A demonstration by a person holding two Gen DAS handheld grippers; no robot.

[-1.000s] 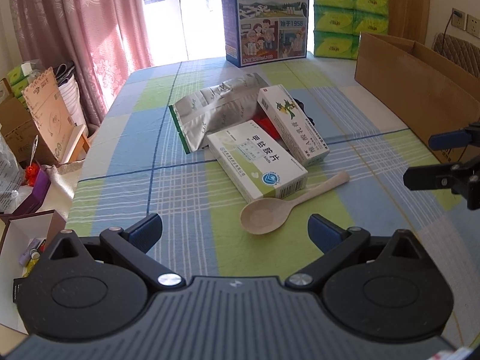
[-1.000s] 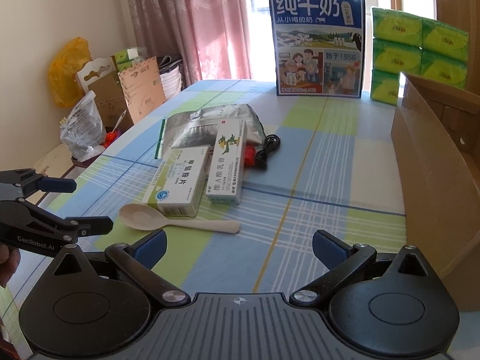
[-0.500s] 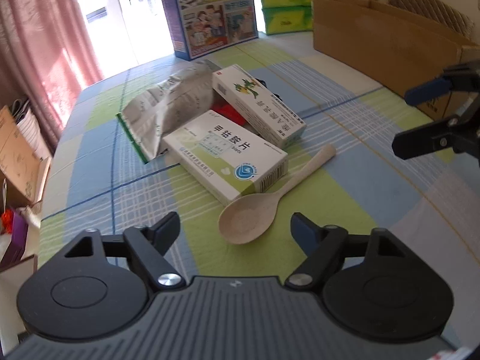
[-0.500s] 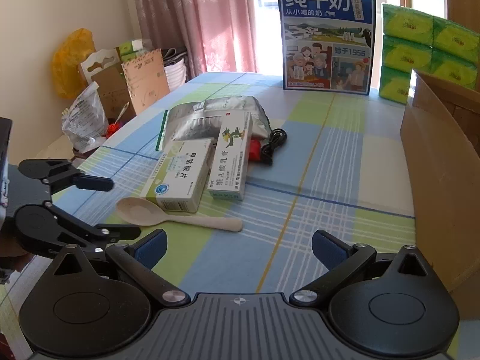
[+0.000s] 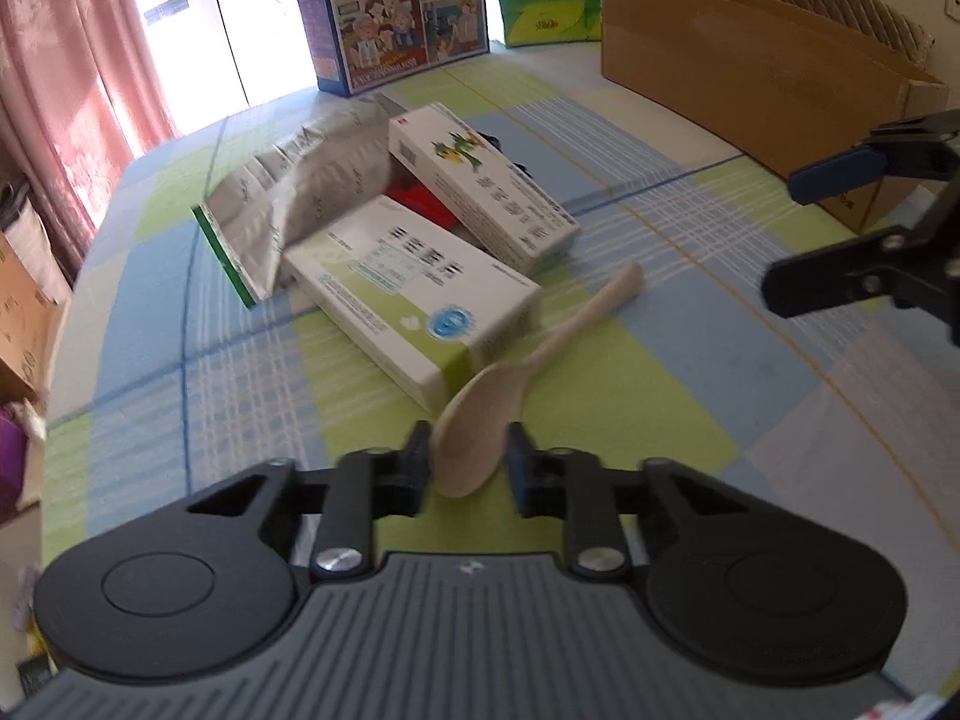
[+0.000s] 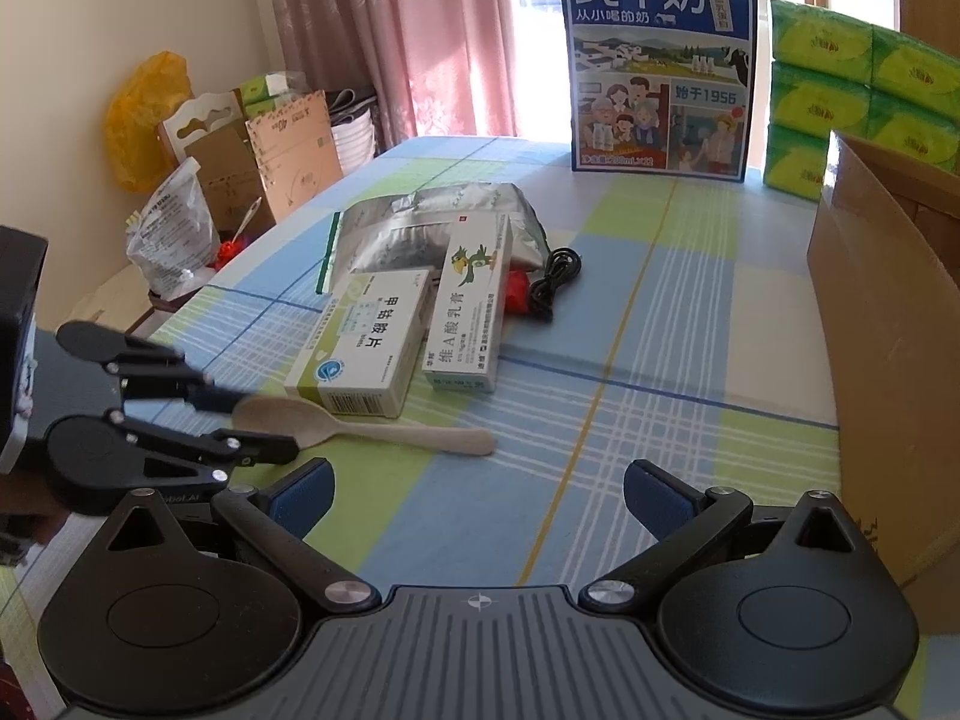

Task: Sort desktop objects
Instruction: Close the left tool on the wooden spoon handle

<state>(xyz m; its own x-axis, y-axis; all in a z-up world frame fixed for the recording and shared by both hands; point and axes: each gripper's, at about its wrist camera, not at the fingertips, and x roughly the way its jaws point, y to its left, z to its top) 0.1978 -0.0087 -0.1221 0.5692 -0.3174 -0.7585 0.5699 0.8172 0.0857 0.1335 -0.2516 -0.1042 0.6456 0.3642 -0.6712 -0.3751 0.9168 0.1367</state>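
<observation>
Table under a blue/green/white checked cloth (image 6: 660, 324) spans everything ahead of both claws. Open brown cardboard box (image 6: 888, 312) stands right of the right gripper (image 6: 477, 501), whose jaws are spread wide on nothing. Tall blue milk carton (image 6: 657, 66) stands far ahead, green tissue packs (image 6: 852, 84) to its right. Crumpled silver foil pouch (image 5: 300, 192) lies ahead-left of the left gripper (image 5: 469, 462), with 2 white medicine boxes against it: green-striped one (image 5: 414, 306) nearer, parrot-printed one (image 5: 480, 186) beyond. Black coiled cable (image 6: 555, 282) sits right of the parrot box. Beige wooden spoon (image 5: 510, 384): bowl between the left fingers (image 5: 414, 468), handle pointing ahead-right. Jaws narrowed around the bowl; frame blurred, so real contact is unclear, probably clamped.
</observation>
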